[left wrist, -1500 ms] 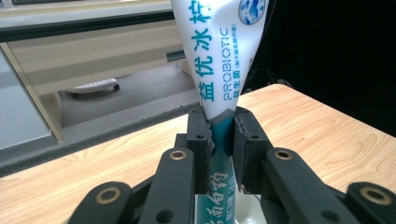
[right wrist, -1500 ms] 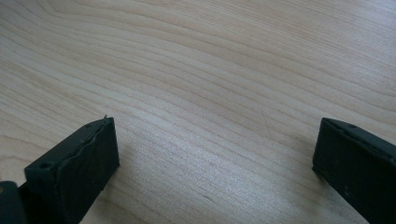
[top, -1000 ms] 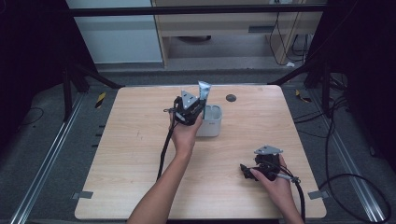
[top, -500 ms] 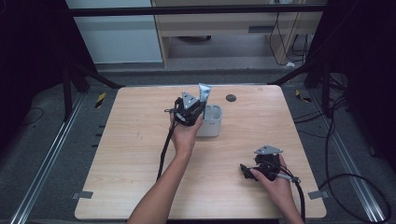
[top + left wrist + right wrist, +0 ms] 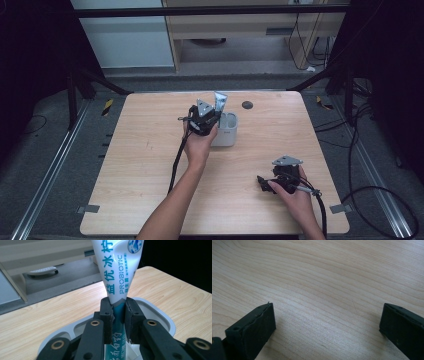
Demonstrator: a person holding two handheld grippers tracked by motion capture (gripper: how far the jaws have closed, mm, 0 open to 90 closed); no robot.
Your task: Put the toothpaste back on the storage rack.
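A white toothpaste tube [image 5: 117, 267] with teal lettering stands upright, its lower teal part pinched between the jaws of my left gripper [image 5: 119, 310], which is shut on it. The tube's lower end reaches down into a white holder cup [image 5: 160, 315]. In the high view my left gripper [image 5: 207, 116] sits at the cup [image 5: 227, 134] near the table's middle, and the tube [image 5: 220, 102] sticks up above it. My right gripper [image 5: 264, 183] rests low at the front right of the table. Its jaws stand wide apart over bare wood [image 5: 327, 302], with nothing between them.
A light wooden table [image 5: 140, 160] carries everything. A small dark round disc [image 5: 246, 105] lies near the far edge, behind the cup. Cables trail from both grippers toward the front edge. Dark floor and rails surround the table.
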